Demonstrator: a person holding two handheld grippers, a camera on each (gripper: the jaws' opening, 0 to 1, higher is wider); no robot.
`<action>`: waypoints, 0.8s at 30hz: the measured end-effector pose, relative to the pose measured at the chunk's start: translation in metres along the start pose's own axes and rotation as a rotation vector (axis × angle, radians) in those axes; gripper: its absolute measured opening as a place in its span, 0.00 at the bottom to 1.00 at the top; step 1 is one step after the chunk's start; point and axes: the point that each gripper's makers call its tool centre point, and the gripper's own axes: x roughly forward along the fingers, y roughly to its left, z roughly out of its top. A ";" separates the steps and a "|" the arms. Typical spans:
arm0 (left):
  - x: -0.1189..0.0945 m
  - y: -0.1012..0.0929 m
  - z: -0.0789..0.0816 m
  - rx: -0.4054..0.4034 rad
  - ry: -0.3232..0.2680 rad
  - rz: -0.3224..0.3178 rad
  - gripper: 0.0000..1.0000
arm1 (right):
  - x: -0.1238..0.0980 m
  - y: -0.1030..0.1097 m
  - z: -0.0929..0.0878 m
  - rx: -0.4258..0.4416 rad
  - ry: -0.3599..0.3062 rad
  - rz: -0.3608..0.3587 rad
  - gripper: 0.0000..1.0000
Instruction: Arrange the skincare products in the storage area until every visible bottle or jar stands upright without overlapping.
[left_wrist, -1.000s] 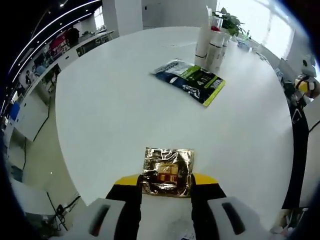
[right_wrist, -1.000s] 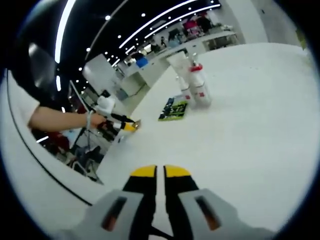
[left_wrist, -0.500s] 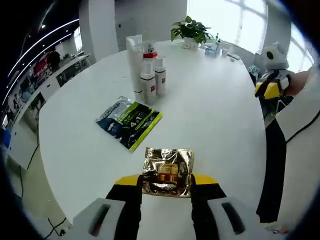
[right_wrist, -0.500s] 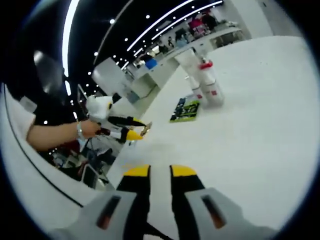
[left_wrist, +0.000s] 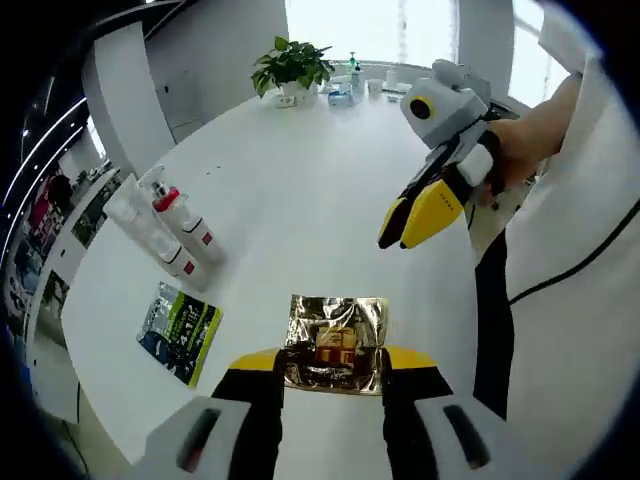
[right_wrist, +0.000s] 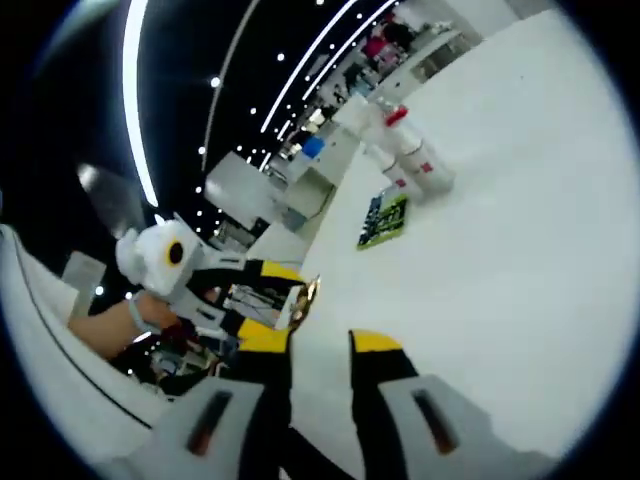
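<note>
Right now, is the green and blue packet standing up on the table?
No, the green and blue packet lies flat on the white table, beside the upright bottles.

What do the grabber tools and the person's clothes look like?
Each tool has two black jaws with yellow tips on a pale grey body. The left gripper and right gripper match. In the left gripper view, the right one has a rounded grey housing with a black-and-yellow circle. The person wears a white sleeve, and a thin black cable crosses the white clothing.
</note>
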 end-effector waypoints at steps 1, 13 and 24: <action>0.002 -0.007 0.005 0.026 0.006 -0.015 0.39 | -0.001 0.000 0.001 0.018 -0.004 0.010 0.20; 0.012 -0.051 0.038 0.220 0.014 -0.056 0.39 | -0.002 0.015 -0.010 0.052 0.078 0.112 0.14; 0.000 -0.053 0.047 0.201 -0.035 -0.018 0.39 | 0.008 0.026 -0.014 0.082 0.193 0.146 0.00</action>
